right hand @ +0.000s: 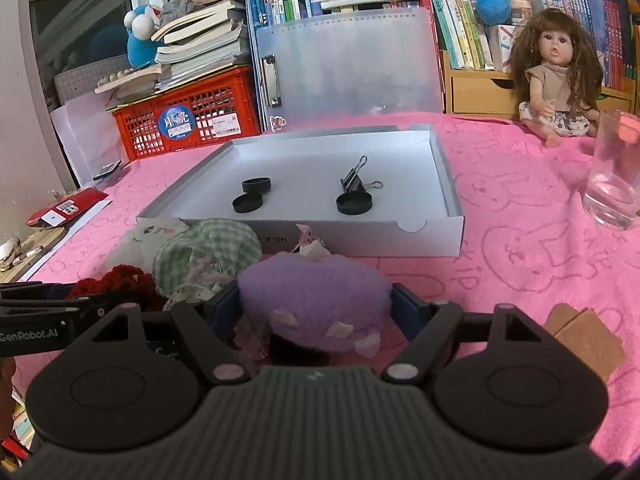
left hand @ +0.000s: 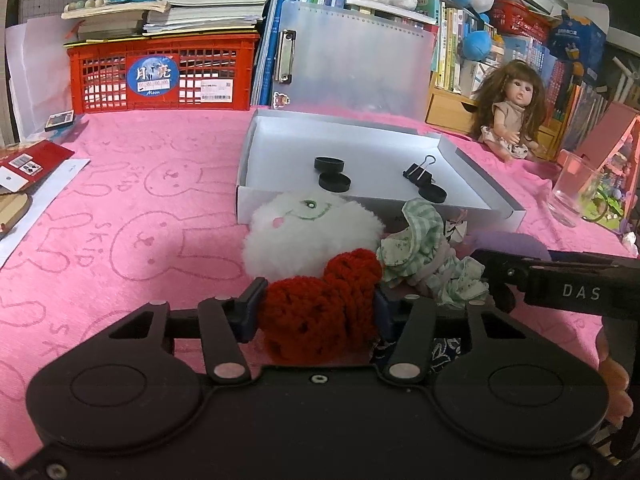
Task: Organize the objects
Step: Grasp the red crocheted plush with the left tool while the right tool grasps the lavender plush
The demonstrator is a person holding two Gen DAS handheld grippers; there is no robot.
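Crate point(left hand: 162, 76): red, far left at the back of the counter point(left hand: 120, 208), books stacked on top.
Cloth: pink with rabbit outlines, covers the counter.
White plush point(left hand: 308, 236): lies just in front of the box, touching the red yarn piece.
Left hand-held gripper point(left hand: 318, 312): blue pads against both sides of the red yarn piece point(left hand: 320, 312), pinching it low over the cloth.
Checked green cloth bundle point(left hand: 424, 248): right of the red yarn piece, between the two grippers.
Box point(left hand: 516, 210): white, shallow, open, mid-counter just behind the toy pile.
Box contents: three black round lids point(left hand: 329, 164), one black binder clip point(left hand: 420, 170), all apart from each other.
Right hand-held gripper point(right hand: 316, 308): pads on both flanks of the purple plush point(right hand: 316, 300), clamped on it just short of the box front wall.
Glass point(right hand: 614, 176): clear, right of the box, well apart.
Doll point(right hand: 558, 72): long brown hair, sits at back right against the bookshelf.
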